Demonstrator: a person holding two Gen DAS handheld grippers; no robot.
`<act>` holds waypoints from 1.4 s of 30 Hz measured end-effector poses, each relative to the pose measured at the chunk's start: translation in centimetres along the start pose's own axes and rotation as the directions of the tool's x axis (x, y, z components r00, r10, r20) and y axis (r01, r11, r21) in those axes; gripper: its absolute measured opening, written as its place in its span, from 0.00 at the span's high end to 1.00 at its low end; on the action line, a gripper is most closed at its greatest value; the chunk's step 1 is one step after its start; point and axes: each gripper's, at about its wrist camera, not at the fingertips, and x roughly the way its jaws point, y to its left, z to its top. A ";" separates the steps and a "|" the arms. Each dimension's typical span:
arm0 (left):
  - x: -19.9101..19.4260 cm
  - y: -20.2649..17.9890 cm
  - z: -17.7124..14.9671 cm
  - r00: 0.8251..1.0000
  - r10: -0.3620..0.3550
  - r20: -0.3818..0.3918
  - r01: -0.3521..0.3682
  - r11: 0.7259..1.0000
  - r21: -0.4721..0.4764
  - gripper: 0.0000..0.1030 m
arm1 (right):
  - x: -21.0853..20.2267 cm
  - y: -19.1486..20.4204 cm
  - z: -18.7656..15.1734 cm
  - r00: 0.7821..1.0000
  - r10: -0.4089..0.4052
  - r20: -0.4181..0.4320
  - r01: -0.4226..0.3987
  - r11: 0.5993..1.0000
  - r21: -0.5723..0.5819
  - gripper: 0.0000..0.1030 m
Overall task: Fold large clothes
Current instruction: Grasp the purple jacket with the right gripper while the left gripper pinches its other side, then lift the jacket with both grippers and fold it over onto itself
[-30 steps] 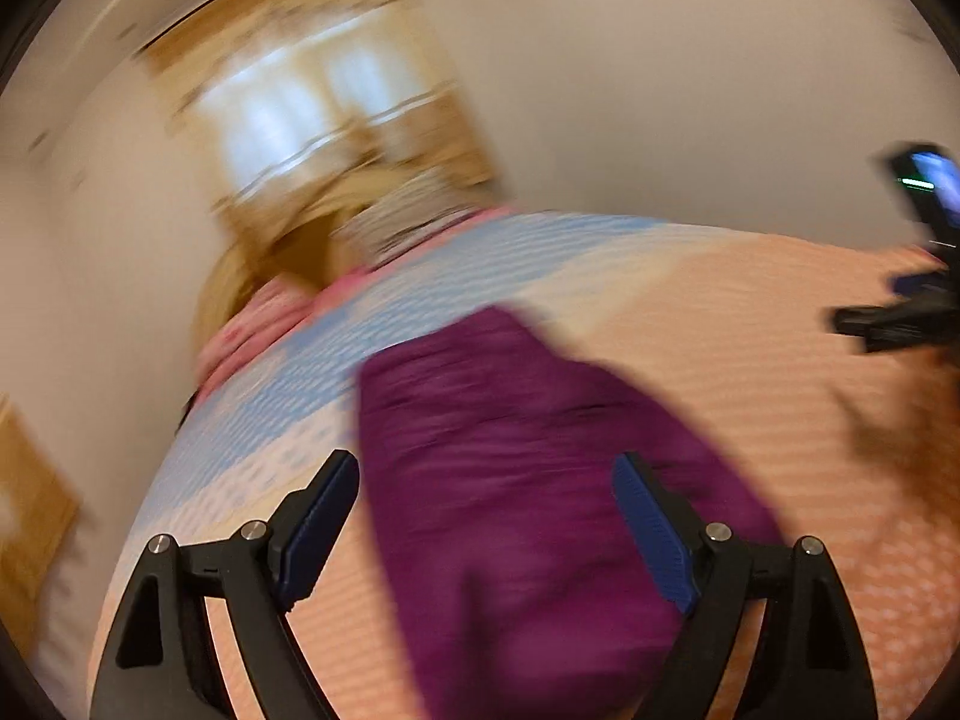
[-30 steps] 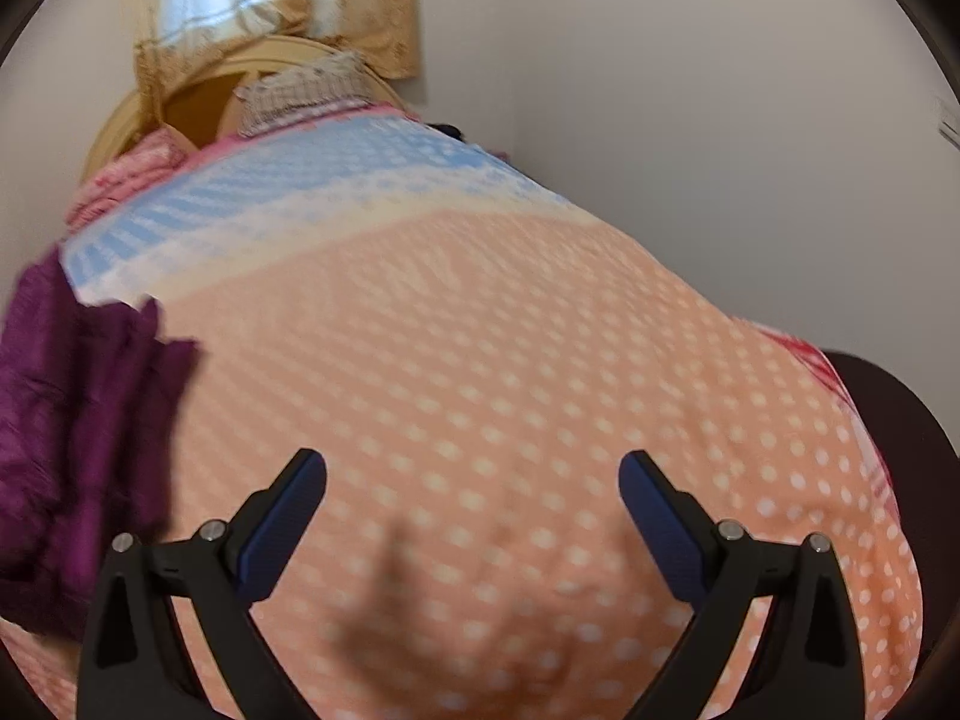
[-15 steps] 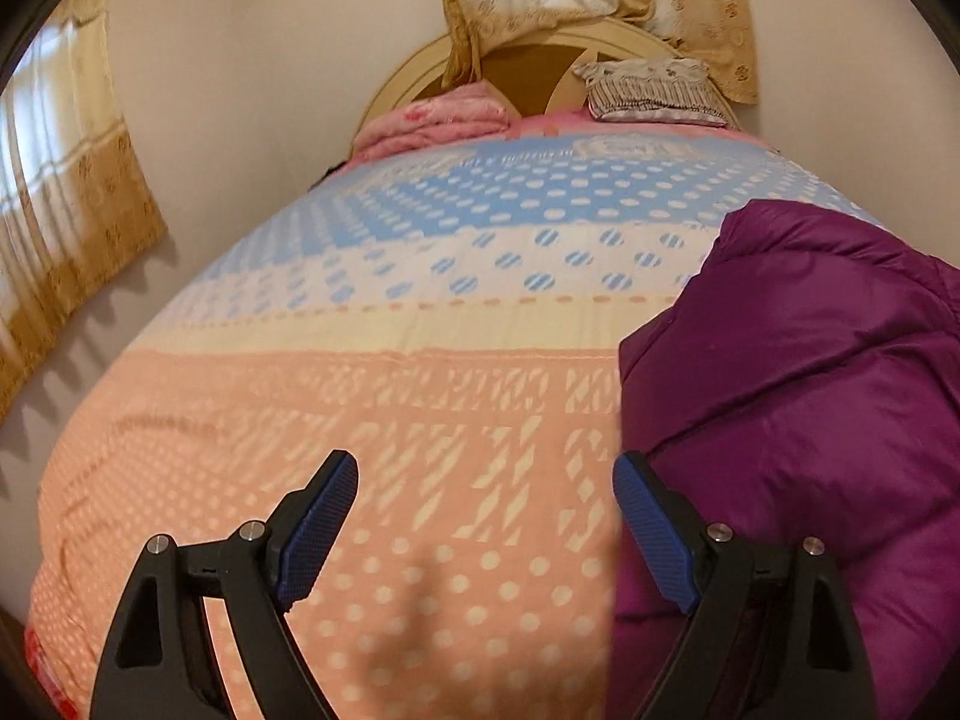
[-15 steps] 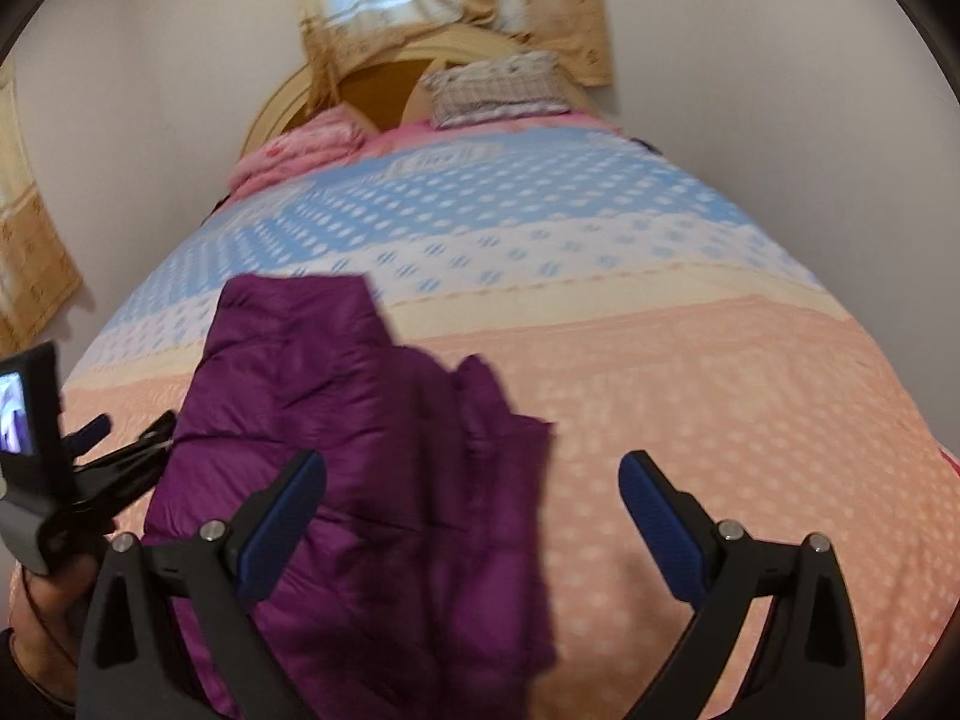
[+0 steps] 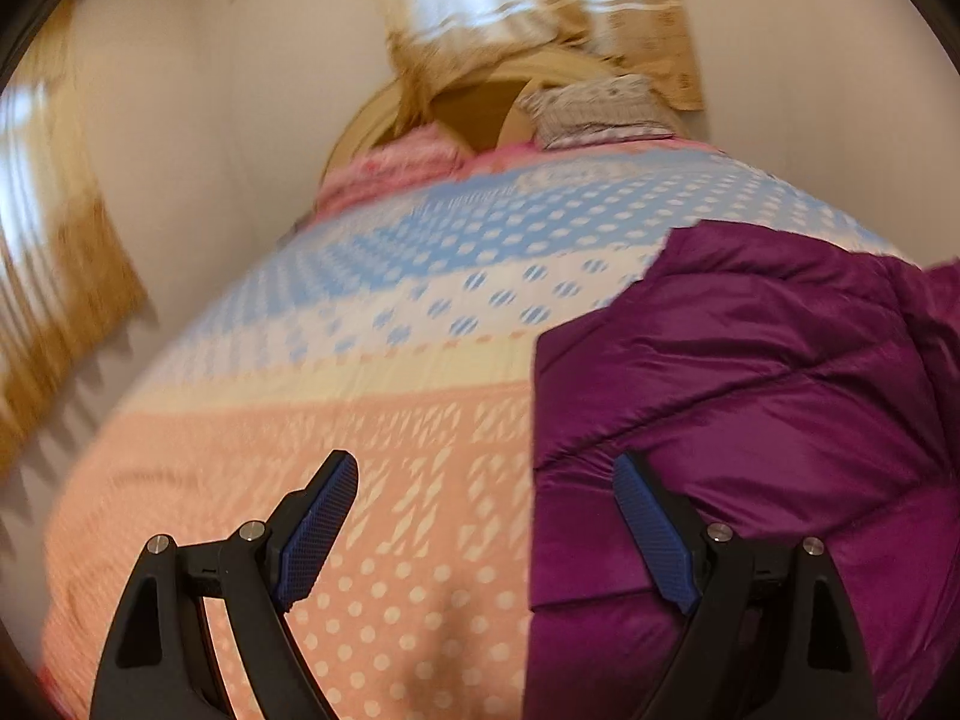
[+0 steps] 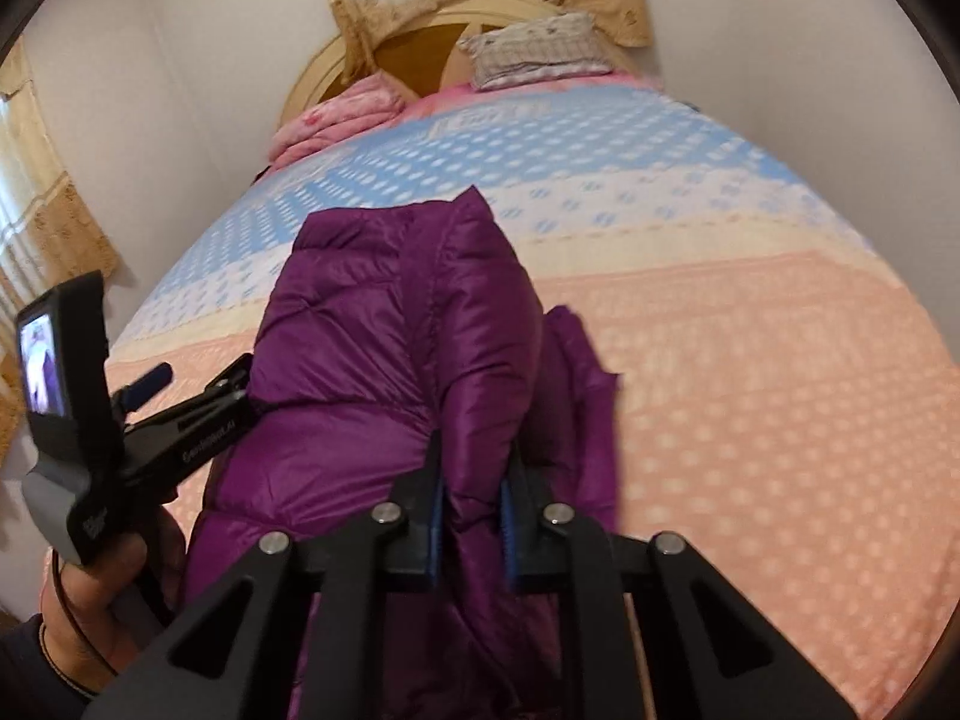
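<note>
purple quilted puffer jacket (image 6: 384, 372) lies on my bed, and my right tongs (image 6: 471, 504) are pinched on a raised fold of it.

the jacket sits on the peach, cream and blue dotted bedspread (image 6: 750, 372), mostly over the peach band, its top edge reaching toward the blue part. my right tongs' blue pads (image 6: 435, 519) are squeezed tight on a ridge of the shiny fabric along its right side. my left tongs (image 5: 486, 531) are spread wide with nothing between them, the left pad over bare bedspread (image 5: 360, 420), the right pad (image 5: 651, 534) over the jacket's (image 5: 750, 396) edge; whether it touches i cannot tell. a pink folded blanket (image 6: 339, 117) and a checked grey pillow (image 6: 534, 57) rest by the rounded wooden headboard (image 6: 420, 39).
</note>
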 end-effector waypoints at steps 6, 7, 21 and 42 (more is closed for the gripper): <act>0.6 -3.0 -0.5 0.999 0.027 0.024 -0.029 0.995 0.092 0.15 | 2.4 -3.6 -1.9 0.998 -0.019 -0.065 0.027 0.993 0.117 0.65; 0.5 -2.8 -0.4 1.000 0.013 0.020 -0.015 0.996 0.089 0.15 | 2.0 -3.8 -1.7 0.998 -0.034 -0.059 0.041 0.991 0.125 0.55; 2.9 0.9 3.0 0.994 0.048 -0.096 -0.060 0.990 -0.126 0.15 | 0.2 2.8 3.1 0.969 -0.176 0.174 0.159 0.981 0.108 0.44; 6.4 -2.5 0.5 0.986 0.029 -0.161 -0.051 0.990 -0.133 0.08 | 5.1 -1.2 -0.7 0.984 -0.145 0.106 0.130 0.982 0.136 0.45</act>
